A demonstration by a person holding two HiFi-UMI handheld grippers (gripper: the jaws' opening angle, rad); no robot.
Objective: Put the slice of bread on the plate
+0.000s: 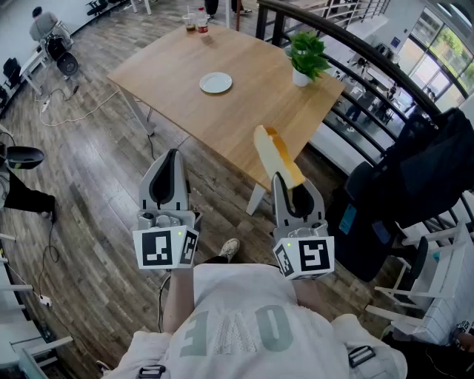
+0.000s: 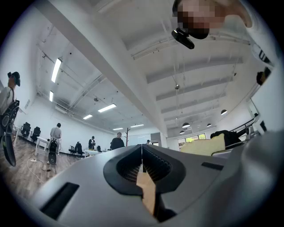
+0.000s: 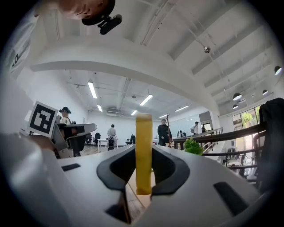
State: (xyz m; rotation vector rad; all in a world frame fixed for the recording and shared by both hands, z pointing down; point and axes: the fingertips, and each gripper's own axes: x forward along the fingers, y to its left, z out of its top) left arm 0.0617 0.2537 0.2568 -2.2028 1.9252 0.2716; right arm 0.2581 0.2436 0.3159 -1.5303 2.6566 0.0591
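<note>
The slice of bread (image 1: 278, 156) is pale yellow with a tan crust. It stands on edge in the air, just off the near edge of the wooden table (image 1: 252, 111). My right gripper (image 1: 286, 183) is shut on its lower end. In the right gripper view the slice of bread (image 3: 143, 153) rises upright between the two pads. A small white plate (image 1: 215, 83) lies empty near the middle of the table, well beyond the bread. My left gripper (image 1: 172, 155) hovers over the floor left of the bread, its jaws shut with nothing held (image 2: 142, 154). The slice of bread (image 2: 206, 145) also shows at the right of the left gripper view.
A potted green plant (image 1: 306, 58) stands at the table's right corner, and bottles and a cup (image 1: 195, 21) stand at its far corner. A black railing (image 1: 370, 66) runs behind the table. A dark coat hangs over a chair (image 1: 415, 178) on the right. People stand far off (image 3: 164, 131).
</note>
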